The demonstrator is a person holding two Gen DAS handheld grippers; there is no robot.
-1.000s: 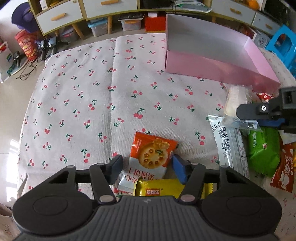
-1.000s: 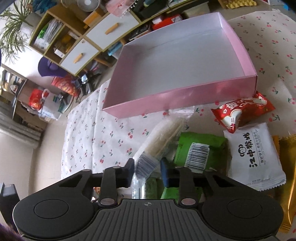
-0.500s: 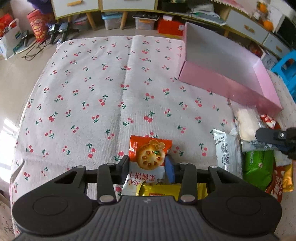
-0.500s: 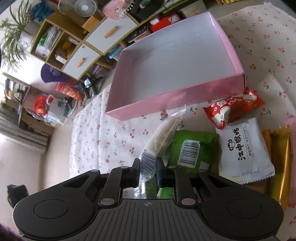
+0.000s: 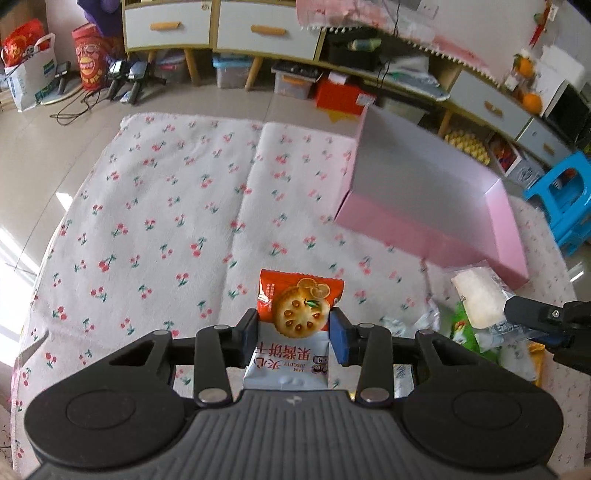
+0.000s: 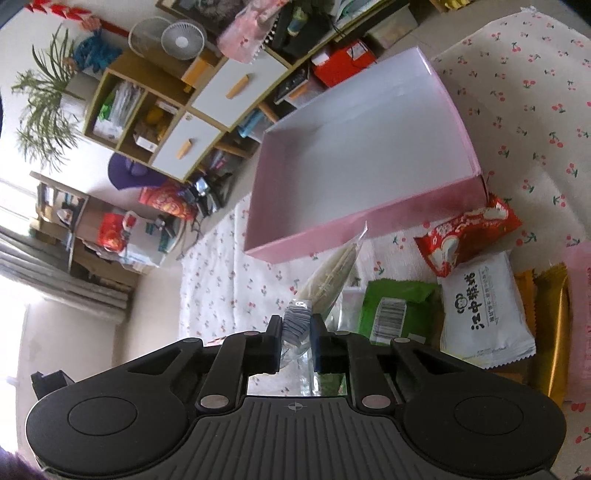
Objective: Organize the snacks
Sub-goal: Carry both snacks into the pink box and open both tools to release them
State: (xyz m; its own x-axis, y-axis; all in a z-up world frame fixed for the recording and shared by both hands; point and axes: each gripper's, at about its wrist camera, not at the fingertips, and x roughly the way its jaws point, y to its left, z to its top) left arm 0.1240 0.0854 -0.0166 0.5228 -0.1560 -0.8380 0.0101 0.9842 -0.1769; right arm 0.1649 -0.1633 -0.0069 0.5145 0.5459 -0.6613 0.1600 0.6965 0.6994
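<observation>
My left gripper (image 5: 293,332) is shut on an orange-and-white biscuit packet (image 5: 297,317) and holds it above the cherry-print cloth (image 5: 159,229). My right gripper (image 6: 297,330) is shut on a clear packet of white rice crackers (image 6: 330,275), lifted off the pile; this packet also shows in the left wrist view (image 5: 478,301). The empty pink box (image 6: 362,158) lies ahead of both; it also shows in the left wrist view (image 5: 424,192).
Loose snacks lie right of my right gripper: a green packet (image 6: 395,304), a white packet (image 6: 484,312), a red packet (image 6: 467,232) and gold bars (image 6: 552,321). A blue stool (image 5: 565,195) and drawers (image 5: 258,35) stand beyond the cloth.
Both grippers closed on their packets and lifted them. The biscuit packet has come up off the cloth and the yellow snack beneath it; the cracker packet now hangs from my right gripper.
</observation>
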